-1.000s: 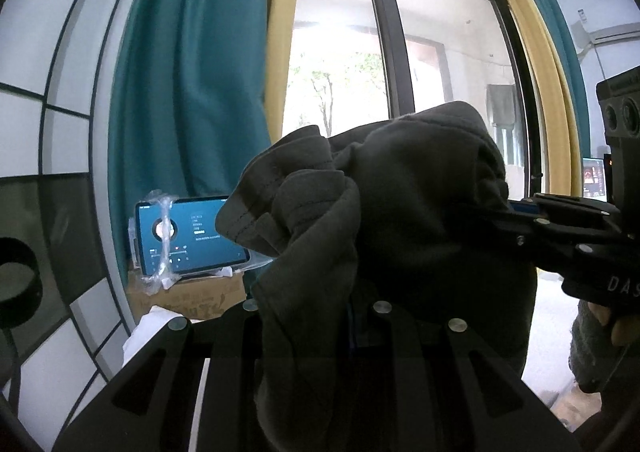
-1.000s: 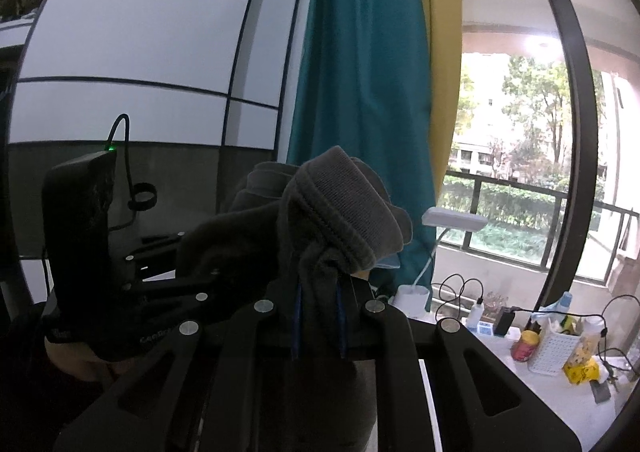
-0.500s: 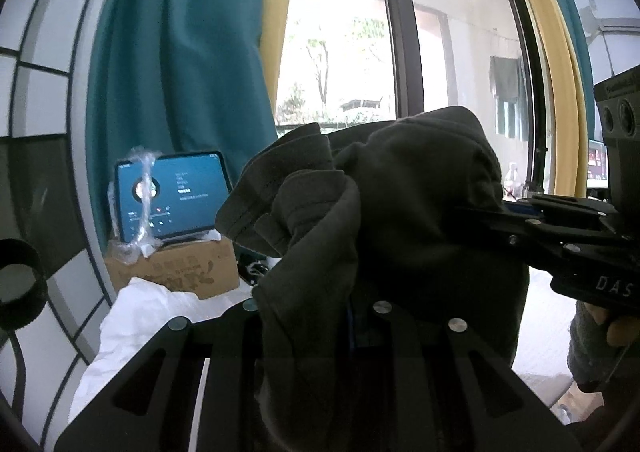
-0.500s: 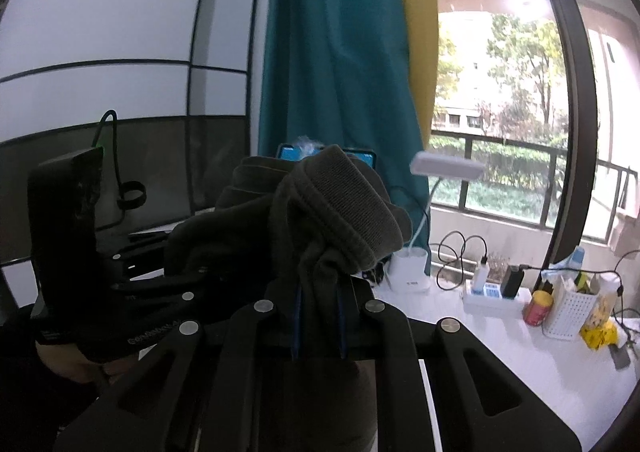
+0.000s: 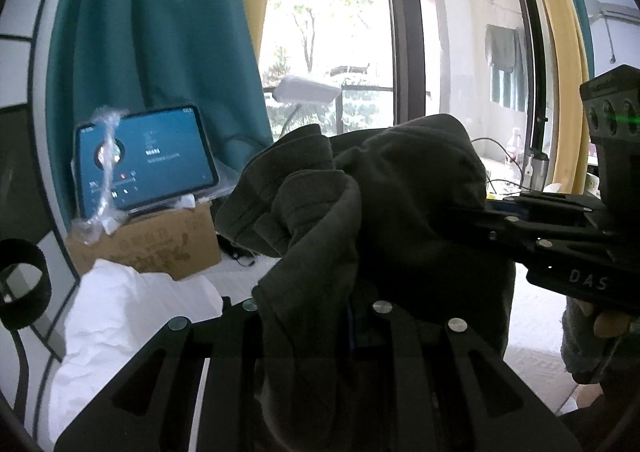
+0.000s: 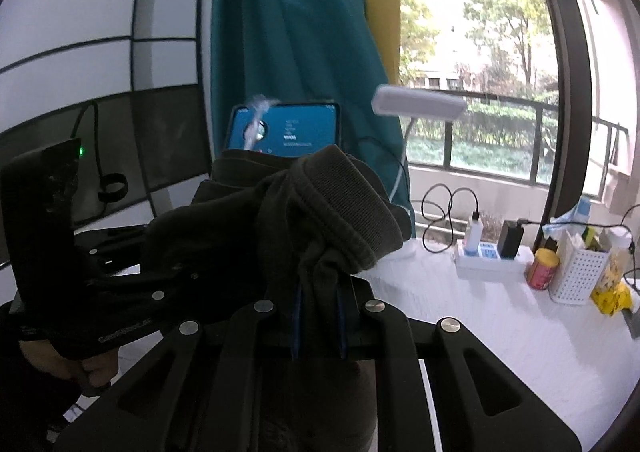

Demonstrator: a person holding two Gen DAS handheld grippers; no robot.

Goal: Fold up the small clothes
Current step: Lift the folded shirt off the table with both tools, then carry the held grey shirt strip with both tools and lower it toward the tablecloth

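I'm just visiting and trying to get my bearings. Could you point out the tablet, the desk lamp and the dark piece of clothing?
tablet [image 5: 146, 160]: left wrist view, middle of its lit screen.
desk lamp [image 6: 418, 105]: right wrist view, its white head.
dark piece of clothing [image 6: 344, 192]: right wrist view, its ribbed cuff.

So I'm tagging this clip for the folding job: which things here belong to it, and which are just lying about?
Belongs to the job:
dark grey garment, bunched up
left gripper, shut on it
right gripper, shut on it

Just lying about:
tablet on a cardboard box
desk lamp
power strip
red can
white basket
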